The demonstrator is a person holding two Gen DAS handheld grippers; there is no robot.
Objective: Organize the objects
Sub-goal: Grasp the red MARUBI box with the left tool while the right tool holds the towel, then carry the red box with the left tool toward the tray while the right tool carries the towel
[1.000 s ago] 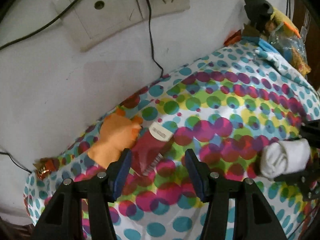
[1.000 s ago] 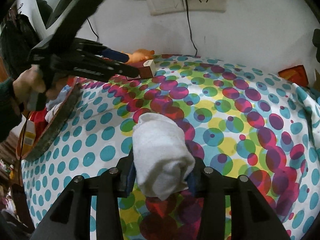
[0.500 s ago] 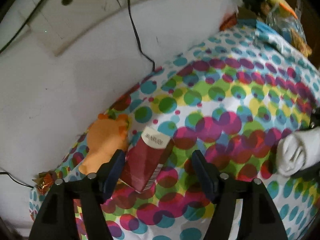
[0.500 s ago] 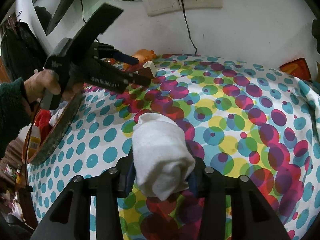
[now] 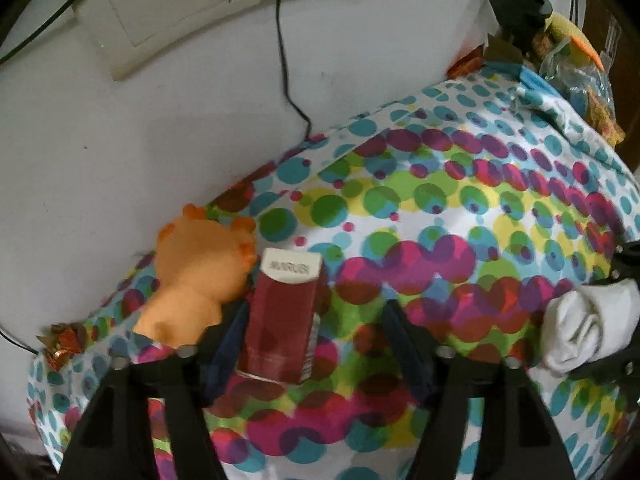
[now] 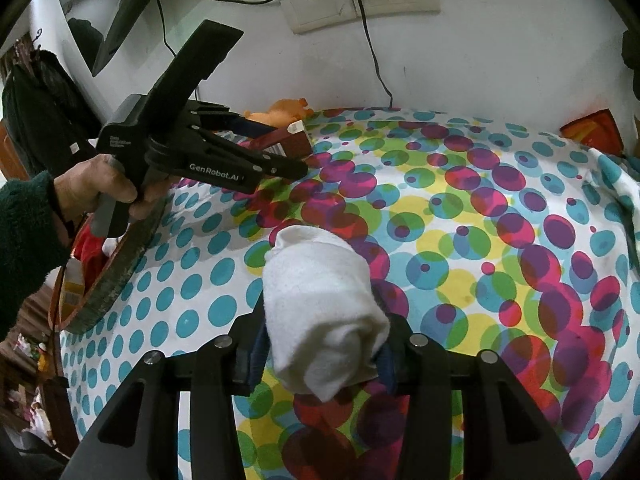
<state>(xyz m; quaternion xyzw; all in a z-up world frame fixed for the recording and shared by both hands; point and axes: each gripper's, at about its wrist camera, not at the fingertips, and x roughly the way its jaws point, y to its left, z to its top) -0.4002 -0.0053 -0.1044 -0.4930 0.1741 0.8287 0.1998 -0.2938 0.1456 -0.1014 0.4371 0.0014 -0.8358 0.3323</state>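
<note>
At the far left edge of the counter [image 5: 520, 208], against the wall, a crumpled orange-and-gold wrapper [image 5: 60, 344] lies at the corner, clear of the work. Next along, an orange plush toy [image 5: 192, 280] lies by the wall, touching the maroon carton [image 5: 284, 320] beside it. The left hand-held gripper [image 5: 312, 340] straddles that carton; its jaws are closing, the left pad at the carton's side, the right pad apart from it with cloth showing between. The carton lies flat, white cap toward the wall, which suits a sideways pinch. The toy crowds the left jaw, so room there is tight. The middle of the dotted tablecloth is bare and offers free passage. To the right, the right hand-held gripper [image 6: 320, 356] is clamped on a rolled white towel [image 6: 320, 312], carried just above the cloth, judged ready for placing. A round tray [image 6: 116, 256] overhangs the counter's left edge in the right wrist view. Packets [image 5: 580, 76] crowd the far right corner.
</note>
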